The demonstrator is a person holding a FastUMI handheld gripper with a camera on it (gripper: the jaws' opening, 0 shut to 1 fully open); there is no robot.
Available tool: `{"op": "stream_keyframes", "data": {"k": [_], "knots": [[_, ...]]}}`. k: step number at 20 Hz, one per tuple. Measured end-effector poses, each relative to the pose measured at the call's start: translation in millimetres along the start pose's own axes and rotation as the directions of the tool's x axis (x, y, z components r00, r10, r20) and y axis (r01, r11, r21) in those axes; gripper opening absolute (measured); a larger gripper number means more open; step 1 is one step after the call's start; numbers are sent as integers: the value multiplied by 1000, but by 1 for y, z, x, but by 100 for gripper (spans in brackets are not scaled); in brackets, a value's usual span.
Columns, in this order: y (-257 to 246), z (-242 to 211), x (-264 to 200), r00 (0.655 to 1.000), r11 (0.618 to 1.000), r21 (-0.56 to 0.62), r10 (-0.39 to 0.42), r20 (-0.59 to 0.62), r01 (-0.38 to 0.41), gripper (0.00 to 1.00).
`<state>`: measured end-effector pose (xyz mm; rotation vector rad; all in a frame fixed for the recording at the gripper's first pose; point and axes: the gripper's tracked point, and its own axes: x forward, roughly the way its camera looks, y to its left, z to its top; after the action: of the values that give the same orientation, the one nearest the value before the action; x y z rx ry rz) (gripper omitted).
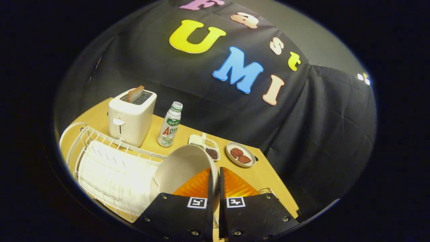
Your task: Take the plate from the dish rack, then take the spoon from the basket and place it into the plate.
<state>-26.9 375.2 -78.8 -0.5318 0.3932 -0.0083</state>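
My gripper point(215, 172) is shut on the rim of a cream plate point(183, 168), which is tilted on edge with its hollow side facing left. The plate hangs just above the right end of the white wire dish rack point(111, 168), clear of its white ribbed tray. Both fingers press the rim from either side, close together. I cannot make out the basket or the spoon; a bit of thin wire point(265, 191) shows just right of the fingers.
On the wooden table point(268, 178) stand a white toaster point(131, 117) holding a slice of toast, a small bottle point(170, 125), a divided dish of beans point(206, 146) and a small saucer with red food point(240, 154). The table's right edge runs close beyond the saucer.
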Motion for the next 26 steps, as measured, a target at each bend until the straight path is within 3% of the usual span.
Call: {"op": "stream_keyframes", "data": {"k": [1,2,8,11,18,26], "knots": [[2,5,2,1000,1000,-29,-6,14,6,7],[-2,6,6,999,997,-66,-29,14,30,1],[-4,24,-10,997,987,-143,-68,45,74,0],[-21,38,-18,986,960,-230,-140,94,159,0],[-18,50,-49,985,964,-227,-113,130,140,0],[-14,21,-114,994,994,-95,-37,101,47,0]]}}
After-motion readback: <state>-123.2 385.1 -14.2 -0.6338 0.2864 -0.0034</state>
